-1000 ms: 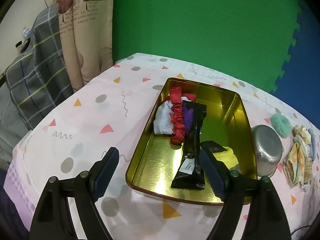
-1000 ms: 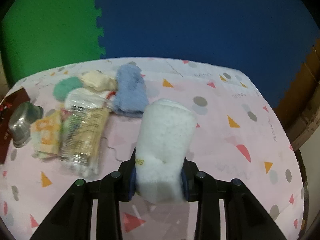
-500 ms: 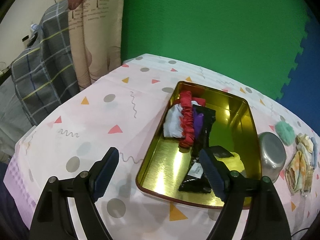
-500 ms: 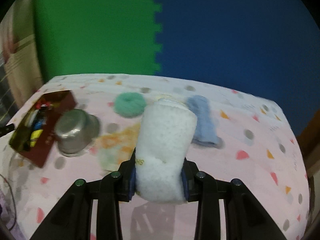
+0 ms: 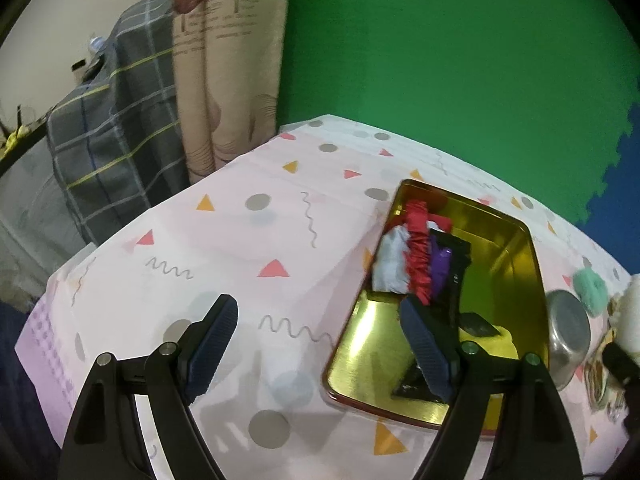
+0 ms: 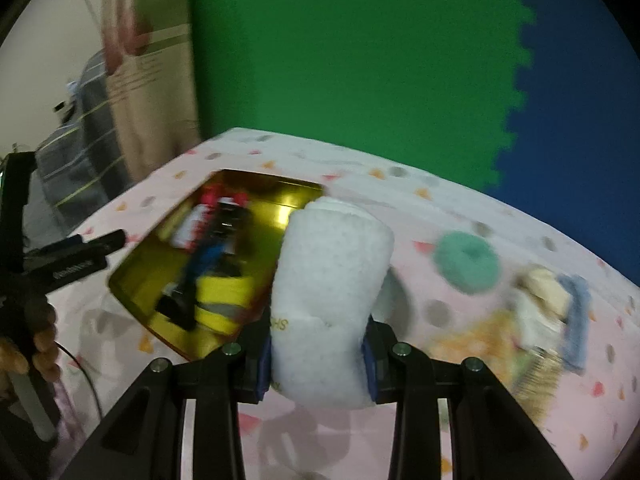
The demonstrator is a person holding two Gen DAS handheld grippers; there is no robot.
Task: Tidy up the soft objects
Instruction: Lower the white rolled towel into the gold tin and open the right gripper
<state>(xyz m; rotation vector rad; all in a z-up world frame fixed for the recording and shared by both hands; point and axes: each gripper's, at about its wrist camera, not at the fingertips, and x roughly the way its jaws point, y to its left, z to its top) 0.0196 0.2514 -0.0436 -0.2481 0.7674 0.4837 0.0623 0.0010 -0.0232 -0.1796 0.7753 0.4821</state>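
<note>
Over the bench, in the left wrist view, the left hand-held gripper hangs with its jaws spread wide and nothing between them. Its right finger crosses in front of the near left part of a gold tray that sits on the patterned cloth. Inside the tray lie a red scrunchie, a white cloth touching its left side, a purple piece, a black packet and a yellow item at the near end. Just beside the tray's right wall stands a steel bowl, with a teal scrunchie behind it. A plaid cloth and a curtain hang at far left.

From the right wrist view, which is blurred, the right hand-held gripper is clamped on a white roll, held upright above the cloth just right of the tray. The teal scrunchie lies to the right, and beyond it a cream item and a blue cloth lie close together. The left hand-held gripper shows at the left edge.
</note>
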